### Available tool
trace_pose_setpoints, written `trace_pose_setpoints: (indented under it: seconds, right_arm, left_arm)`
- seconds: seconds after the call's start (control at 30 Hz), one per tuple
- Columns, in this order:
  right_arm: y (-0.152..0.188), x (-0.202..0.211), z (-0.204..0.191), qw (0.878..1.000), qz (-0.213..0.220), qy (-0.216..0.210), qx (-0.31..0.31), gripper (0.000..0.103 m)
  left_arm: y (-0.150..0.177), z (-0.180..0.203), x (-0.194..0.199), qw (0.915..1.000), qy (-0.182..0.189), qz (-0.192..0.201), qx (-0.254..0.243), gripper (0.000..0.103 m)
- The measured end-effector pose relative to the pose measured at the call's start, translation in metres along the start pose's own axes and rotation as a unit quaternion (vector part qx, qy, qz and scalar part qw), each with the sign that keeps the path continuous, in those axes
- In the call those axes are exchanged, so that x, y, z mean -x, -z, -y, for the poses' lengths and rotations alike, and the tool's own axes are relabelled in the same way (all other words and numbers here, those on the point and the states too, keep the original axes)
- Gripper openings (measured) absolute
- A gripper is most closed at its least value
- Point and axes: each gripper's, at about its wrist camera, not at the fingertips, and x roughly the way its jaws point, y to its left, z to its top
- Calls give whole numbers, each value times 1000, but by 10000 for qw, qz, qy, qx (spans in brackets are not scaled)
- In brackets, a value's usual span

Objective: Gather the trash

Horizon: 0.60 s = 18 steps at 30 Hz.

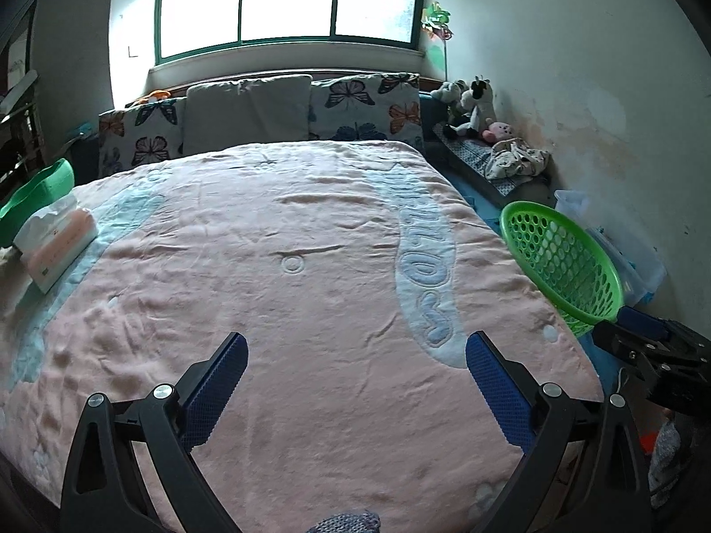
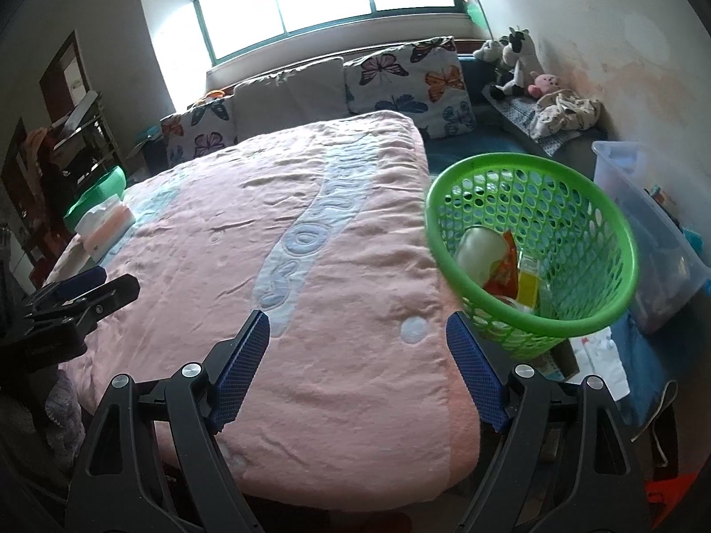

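A green mesh basket stands tilted at the right edge of the bed. It holds trash: a white bottle, a red wrapper and a yellow packet. My right gripper is open over the pink blanket, with only blanket between its fingers; its right fingertip is close to the basket's lower side. My left gripper is open too, above the blanket's near middle. From the left wrist the basket is on the right, with the right gripper just below it.
A tissue pack and a green tub sit at the bed's left edge. Pillows line the head under the window. Stuffed toys and a clear plastic bin stand along the right wall.
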Motion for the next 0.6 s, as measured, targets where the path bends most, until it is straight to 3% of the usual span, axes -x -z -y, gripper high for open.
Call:
trace_pose_setpoints:
  seconds: [0.6]
  right_arm:
    - [0, -6, -14, 9999, -43, -47, 115, 83]
  left_arm:
    - [9, -14, 1, 9998, -182, 17, 99, 95]
